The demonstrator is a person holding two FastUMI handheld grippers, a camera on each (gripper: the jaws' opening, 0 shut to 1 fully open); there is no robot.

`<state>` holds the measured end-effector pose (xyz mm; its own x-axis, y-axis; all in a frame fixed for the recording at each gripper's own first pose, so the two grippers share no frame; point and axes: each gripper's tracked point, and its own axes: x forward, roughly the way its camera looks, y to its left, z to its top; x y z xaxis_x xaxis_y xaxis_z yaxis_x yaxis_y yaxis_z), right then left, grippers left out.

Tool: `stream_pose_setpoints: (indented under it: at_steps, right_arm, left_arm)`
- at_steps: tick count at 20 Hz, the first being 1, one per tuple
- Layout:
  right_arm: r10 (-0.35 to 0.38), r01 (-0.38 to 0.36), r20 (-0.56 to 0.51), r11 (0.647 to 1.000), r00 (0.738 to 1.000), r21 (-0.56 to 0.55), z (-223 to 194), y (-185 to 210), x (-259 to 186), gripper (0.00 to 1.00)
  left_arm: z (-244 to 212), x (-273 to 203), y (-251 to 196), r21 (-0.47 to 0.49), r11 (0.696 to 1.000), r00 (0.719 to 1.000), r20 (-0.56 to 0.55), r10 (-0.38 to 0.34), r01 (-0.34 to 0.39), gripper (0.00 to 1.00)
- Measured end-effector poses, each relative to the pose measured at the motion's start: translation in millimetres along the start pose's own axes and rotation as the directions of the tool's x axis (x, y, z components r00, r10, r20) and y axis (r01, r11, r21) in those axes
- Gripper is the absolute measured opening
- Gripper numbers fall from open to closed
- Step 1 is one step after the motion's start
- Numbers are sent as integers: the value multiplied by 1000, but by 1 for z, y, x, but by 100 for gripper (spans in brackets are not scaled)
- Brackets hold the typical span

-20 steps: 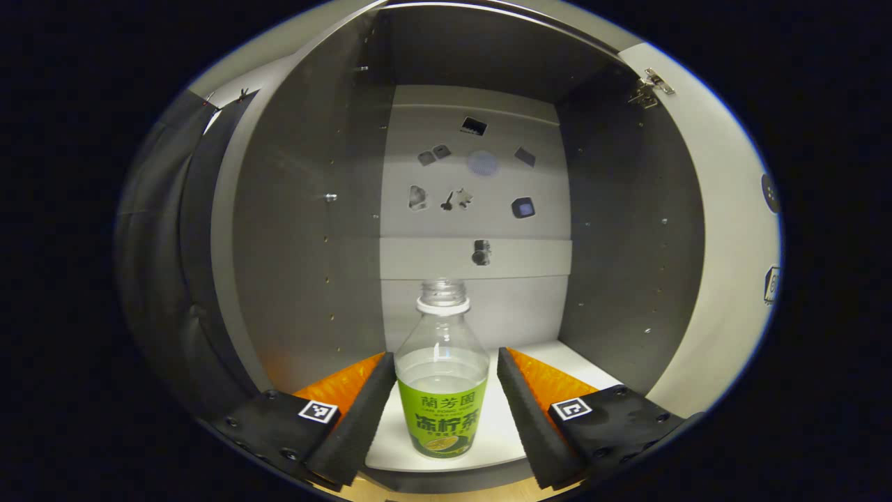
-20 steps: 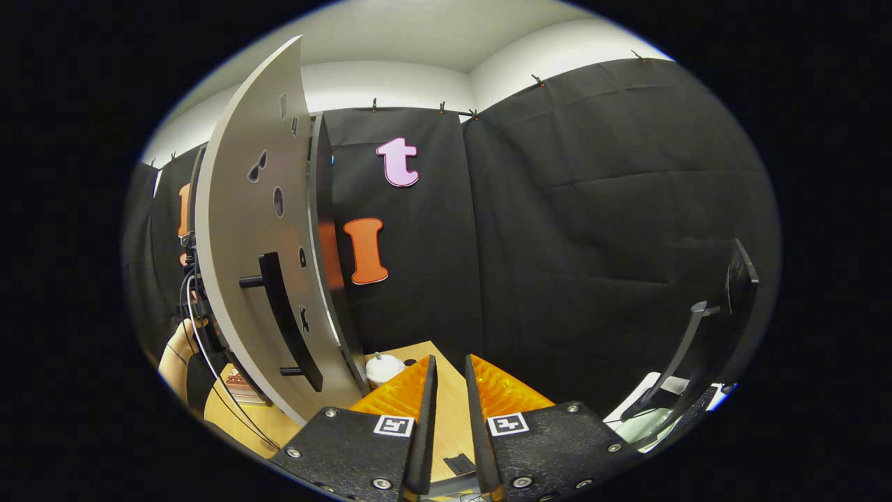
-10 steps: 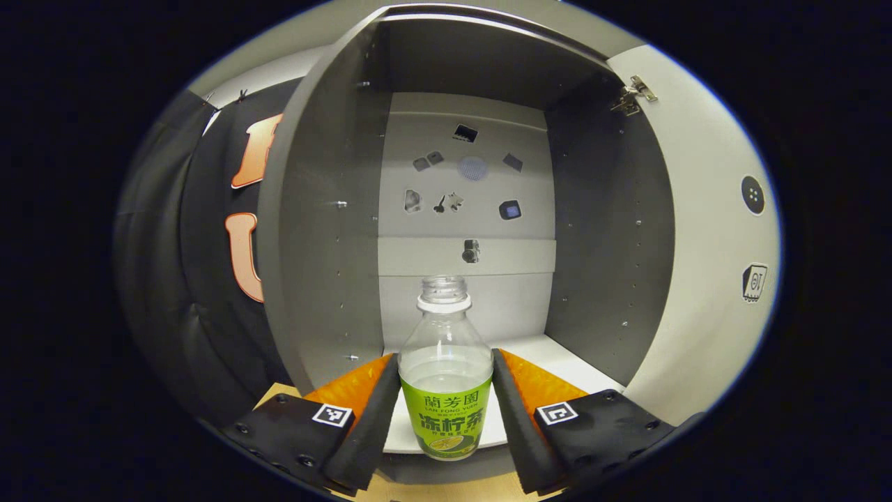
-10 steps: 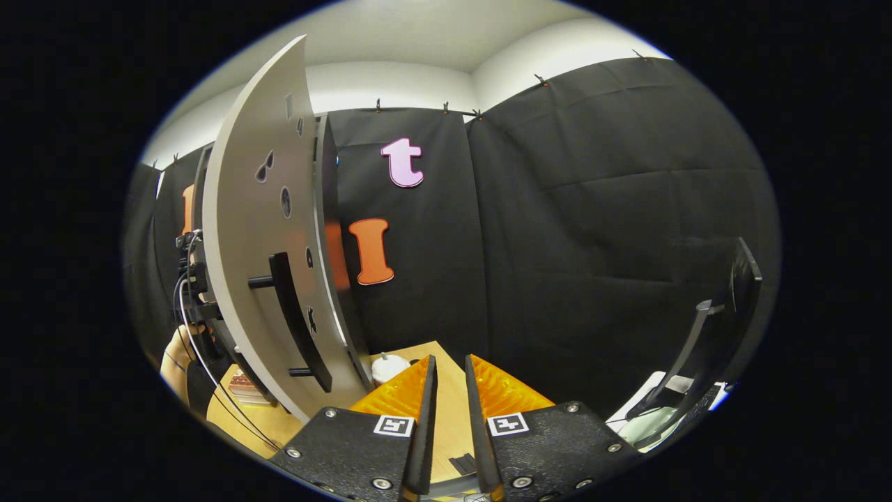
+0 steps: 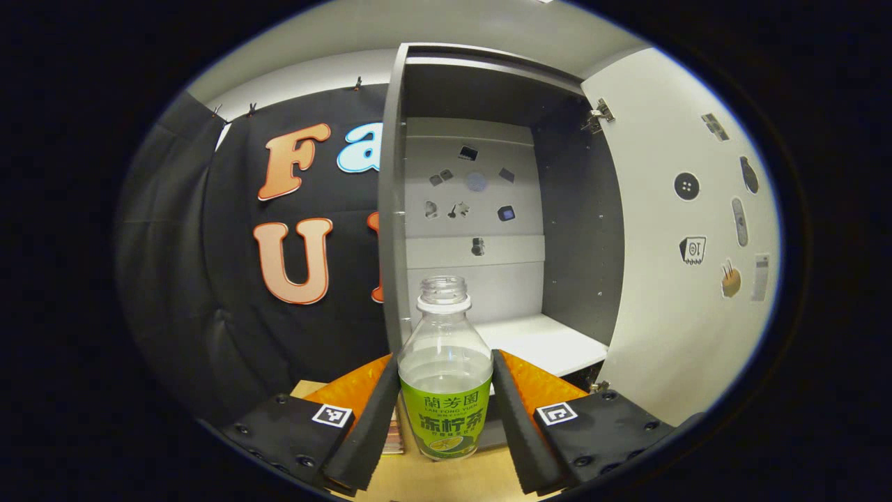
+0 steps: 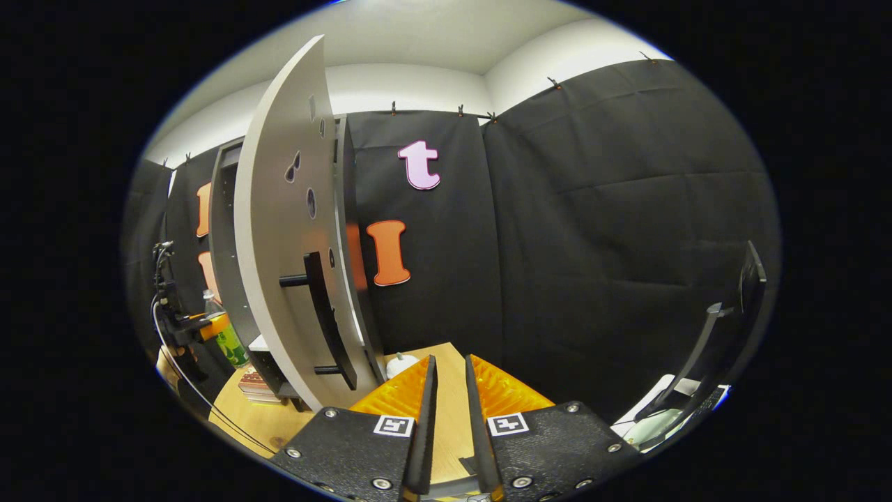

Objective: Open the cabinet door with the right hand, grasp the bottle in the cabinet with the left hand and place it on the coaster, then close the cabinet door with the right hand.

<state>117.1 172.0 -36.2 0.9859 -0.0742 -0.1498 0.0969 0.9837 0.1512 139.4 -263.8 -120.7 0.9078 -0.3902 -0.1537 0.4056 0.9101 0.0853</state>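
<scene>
Left gripper view: The left gripper (image 5: 446, 411) pinches the bottle (image 5: 446, 376); both fingers press against the green-labelled lower body, one on each side. The bottle is upright, uncapped, with clear liquid reaching roughly to the top of the label. It is out of the cabinet (image 5: 488, 230), in front of the cabinet's left side panel and above the wooden tabletop (image 5: 446, 481). Whether its base touches the tabletop cannot be determined. The cabinet interior is open to view: a white shelf (image 5: 536, 341) at the bottom and a pale back panel carrying several small stickers. The cabinet door (image 5: 683, 244) stands swung out to the right, with stickers on its inner face and a hinge at its upper corner. A stack of books (image 5: 394, 436) lies just behind the left finger, low beside the cabinet.

Right gripper view: The right gripper (image 6: 449, 418) has its fingers pressed nearly together, a narrow gap between them, with nothing held. It hangs above the wooden tabletop (image 6: 446, 390), apart from the cabinet door (image 6: 293, 244), which stands open at the left of this view. The door handle (image 6: 327, 321) is a dark vertical bar on the outer face. The bottle (image 6: 226, 335) appears far left, beyond the door, held in the other gripper. A small white object (image 6: 399, 362) sits on the tabletop near the door's lower edge. A monitor (image 6: 732, 314) stands at the right.
</scene>
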Motion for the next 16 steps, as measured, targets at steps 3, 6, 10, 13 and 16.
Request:
stream_pose_setpoints:
  at_steps: [3, 6, 10, 13, 16]
  right_arm:
    - [8, -8, -1, 1000, 1000, 2, -1, 1, -3, 25]
    - [11, -11, -7, 1000, 1000, -8, -2, 0, -5, 25]
    - [18, -19, -23, 1000, 1000, -13, -7, 1, -7, 25]
    - [18, -19, -38, 1000, 999, -17, -10, 1, -11, 25]
    - [1, -2, -43, 1000, 999, -30, -12, -4, -12, 25]
  left_arm:
    - [-29, -33, 19, -4, 1000, 999, -30, 25, -25, 81]
    - [-58, -54, 36, -73, 997, 998, -60, 29, -34, 80]
    - [-94, -75, 60, -116, 990, 995, -72, 74, -82, 81]
    - [-130, -84, 65, -94, 991, 992, -94, 85, -94, 81]
    - [-164, -92, 64, -91, 991, 991, -101, 84, -93, 81]
